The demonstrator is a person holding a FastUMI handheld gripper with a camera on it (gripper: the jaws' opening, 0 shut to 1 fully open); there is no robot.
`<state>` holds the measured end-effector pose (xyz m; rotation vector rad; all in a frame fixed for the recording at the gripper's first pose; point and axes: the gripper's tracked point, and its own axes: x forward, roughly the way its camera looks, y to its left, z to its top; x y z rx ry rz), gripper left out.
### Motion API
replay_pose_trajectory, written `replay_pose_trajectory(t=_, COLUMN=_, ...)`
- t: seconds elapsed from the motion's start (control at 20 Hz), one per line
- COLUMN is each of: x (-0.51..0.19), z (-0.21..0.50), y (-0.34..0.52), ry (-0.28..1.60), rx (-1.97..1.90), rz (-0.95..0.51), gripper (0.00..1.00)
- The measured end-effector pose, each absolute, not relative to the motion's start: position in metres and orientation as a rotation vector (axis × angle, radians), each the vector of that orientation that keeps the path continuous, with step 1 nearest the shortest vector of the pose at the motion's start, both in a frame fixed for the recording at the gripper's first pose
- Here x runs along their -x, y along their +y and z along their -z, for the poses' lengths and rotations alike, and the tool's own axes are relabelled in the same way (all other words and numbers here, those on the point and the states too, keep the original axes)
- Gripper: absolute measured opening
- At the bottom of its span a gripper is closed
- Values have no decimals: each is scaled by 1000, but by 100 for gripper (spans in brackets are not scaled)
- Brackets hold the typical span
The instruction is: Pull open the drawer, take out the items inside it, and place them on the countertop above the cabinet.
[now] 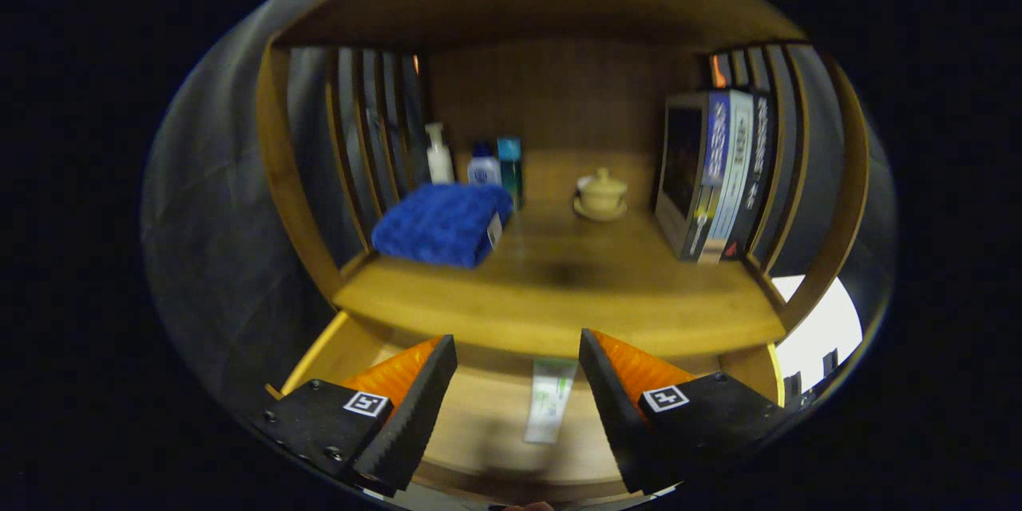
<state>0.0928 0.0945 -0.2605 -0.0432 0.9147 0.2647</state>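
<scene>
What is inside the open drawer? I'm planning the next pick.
A white-and-green tube lies in the drawer, between the open fingers. The countertop covers the drawer's back, so anything there is hidden.

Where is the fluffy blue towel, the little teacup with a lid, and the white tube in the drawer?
Folded blue towel (441, 223): gripper view, its top face.
Small beige lidded teacup (601, 192): gripper view, its body.
White tube with green print (549, 401): gripper view, its middle, between the open gripper (517, 393) fingers.

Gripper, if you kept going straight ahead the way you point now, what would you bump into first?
Probably the front edge of the countertop. The open gripper sits over the pulled-out drawer, with a white-and-green tube lying between its fingers. Depth is hard to judge here.
</scene>
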Motion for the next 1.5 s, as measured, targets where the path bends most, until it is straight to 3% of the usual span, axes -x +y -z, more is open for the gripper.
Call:
replay_pose_trajectory(t=0.3, x=-57, z=346, y=90, ry=1257, rx=30, rz=-228, gripper=98)
replay_pose_trajectory(t=0.8, x=-44, z=394, y=72, ry=1485, rx=104, rz=-145, gripper=91)
replay_pose_trajectory(t=0.95, x=-63, z=384, y=72, ry=1466, rx=99, rz=-137, gripper=56)
replay_pose_trajectory(t=1.05, x=-76, z=377, y=77, ry=1463, rx=56, rz=-133, gripper=49)
replay_pose_trajectory(t=1.5, x=-153, z=259, y=187, ry=1368, rx=-66, rz=-472, gripper=45)
